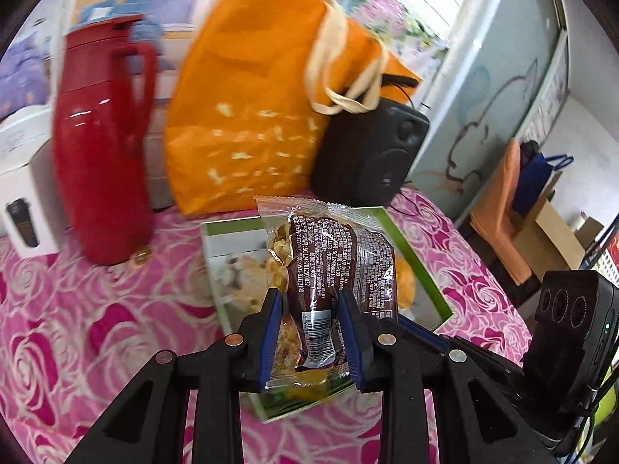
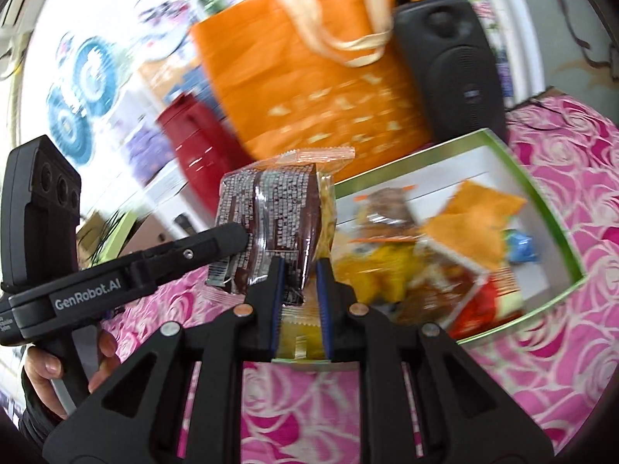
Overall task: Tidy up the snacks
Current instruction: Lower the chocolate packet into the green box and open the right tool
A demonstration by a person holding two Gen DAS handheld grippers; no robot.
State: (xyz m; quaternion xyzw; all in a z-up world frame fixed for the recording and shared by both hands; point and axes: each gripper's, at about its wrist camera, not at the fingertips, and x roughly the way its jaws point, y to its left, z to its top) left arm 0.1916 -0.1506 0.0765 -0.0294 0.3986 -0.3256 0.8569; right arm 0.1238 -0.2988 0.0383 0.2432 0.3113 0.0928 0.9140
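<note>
Left wrist view, left to right: white carton (image 1: 27,189) with a printed tumbler at the far edge; red thermos jug (image 1: 102,147) upright on the pink rose-patterned cloth (image 1: 96,309), a small gold item at its base; orange tote bag (image 1: 251,96) with cream handles behind, leaning against a black speaker (image 1: 371,150). Centre foreground: left gripper (image 1: 311,332), blue-padded fingers (image 1: 271,332) pressed onto the lower end of a brown-and-clear snack packet (image 1: 329,263), held upright above a green-rimmed box (image 1: 414,255). Far right: black housing of the other handheld unit (image 1: 568,332).

Right wrist view, left to right: left handheld unit marked "GenRobot.AI", gripped by a bare hand (image 2: 46,371) at lower left, one black finger (image 2: 216,239) touching the packet's side; red jug (image 2: 193,143) blurred behind. Centre: right gripper (image 2: 300,309) closed on the bottom seal of the same snack packet (image 2: 271,216), so held by both grippers at once, just left of the box and above the cloth (image 2: 541,367). Right: green-rimmed box (image 2: 549,208) holding loose wrapped snacks (image 2: 425,255), orange, yellow, red and blue, too blurred to identify singly. Behind: orange bag (image 2: 309,77), then speaker (image 2: 452,69) touching the box's far edge.
</note>
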